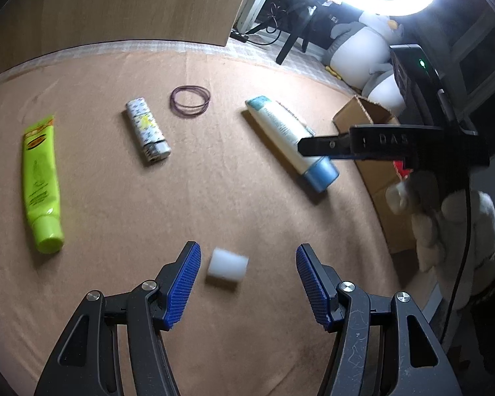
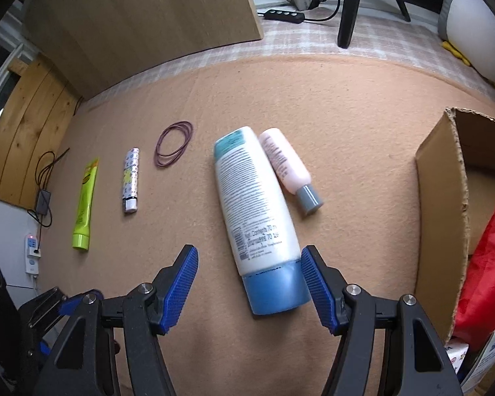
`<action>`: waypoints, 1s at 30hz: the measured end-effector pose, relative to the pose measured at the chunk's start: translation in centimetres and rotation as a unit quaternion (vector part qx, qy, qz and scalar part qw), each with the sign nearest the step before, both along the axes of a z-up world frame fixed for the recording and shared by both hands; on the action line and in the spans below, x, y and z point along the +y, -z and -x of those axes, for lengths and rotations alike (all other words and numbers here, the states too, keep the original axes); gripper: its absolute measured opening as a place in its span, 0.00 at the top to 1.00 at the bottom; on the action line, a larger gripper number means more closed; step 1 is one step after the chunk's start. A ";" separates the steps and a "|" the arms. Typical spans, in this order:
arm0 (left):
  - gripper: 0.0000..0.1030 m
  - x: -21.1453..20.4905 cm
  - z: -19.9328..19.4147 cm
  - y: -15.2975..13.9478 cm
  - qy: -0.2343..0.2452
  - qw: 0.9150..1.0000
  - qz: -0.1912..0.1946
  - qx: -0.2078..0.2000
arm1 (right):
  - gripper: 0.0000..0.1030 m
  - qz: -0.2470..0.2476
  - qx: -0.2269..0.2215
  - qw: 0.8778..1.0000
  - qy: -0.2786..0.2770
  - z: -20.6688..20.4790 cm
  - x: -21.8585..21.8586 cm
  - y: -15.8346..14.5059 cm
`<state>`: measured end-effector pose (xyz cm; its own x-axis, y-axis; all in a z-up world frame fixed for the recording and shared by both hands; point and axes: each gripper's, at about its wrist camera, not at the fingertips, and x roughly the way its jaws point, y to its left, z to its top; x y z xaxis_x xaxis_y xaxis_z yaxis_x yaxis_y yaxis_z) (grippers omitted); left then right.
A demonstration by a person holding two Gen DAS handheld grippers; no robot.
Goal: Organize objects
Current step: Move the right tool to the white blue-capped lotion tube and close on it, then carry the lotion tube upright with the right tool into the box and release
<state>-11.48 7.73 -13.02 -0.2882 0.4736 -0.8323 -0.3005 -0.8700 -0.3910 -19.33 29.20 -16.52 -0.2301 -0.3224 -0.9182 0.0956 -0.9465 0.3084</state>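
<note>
Now at the reach-in stage, nothing lifted yet: small white foam block (image 1: 227,270) lying on the tan felt-covered table (image 1: 122,204) between the released jaws of the left gripper (image 1: 248,283), untouched by either pad. Likewise big white plastic bottle with blue cap (image 2: 257,204), flat beside the brown cardboard box (image 2: 442,198), cap against one pad of the spread, empty right gripper (image 2: 249,284). Next, probably: centre, close, carry boxward; both tools tilted steeply down.
</note>
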 end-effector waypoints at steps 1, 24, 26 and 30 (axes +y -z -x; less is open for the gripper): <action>0.38 0.2 0.5 0.1 0.000 1.000 -0.007 0.000 | 0.41 0.005 0.000 1.000 0.001 0.1 0.0 0.0; 0.55 8.5 8.7 3.3 0.045 0.995 -0.069 -0.049 | 0.63 0.058 -0.039 0.997 0.026 2.5 1.3 2.2; 0.57 8.8 8.6 3.5 0.050 0.995 -0.070 -0.053 | 0.63 0.063 -0.041 0.997 0.026 2.5 1.3 2.3; 0.57 8.9 7.9 3.8 0.056 0.994 -0.071 -0.056 | 0.63 0.070 -0.044 0.996 0.027 2.0 1.2 2.4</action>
<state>-19.39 16.64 -16.79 -0.1357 0.6123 -0.7789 -0.3396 -0.7673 -0.5440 -21.30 30.38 -18.92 -0.1712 -0.4377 -0.8827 0.0122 -0.8968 0.4423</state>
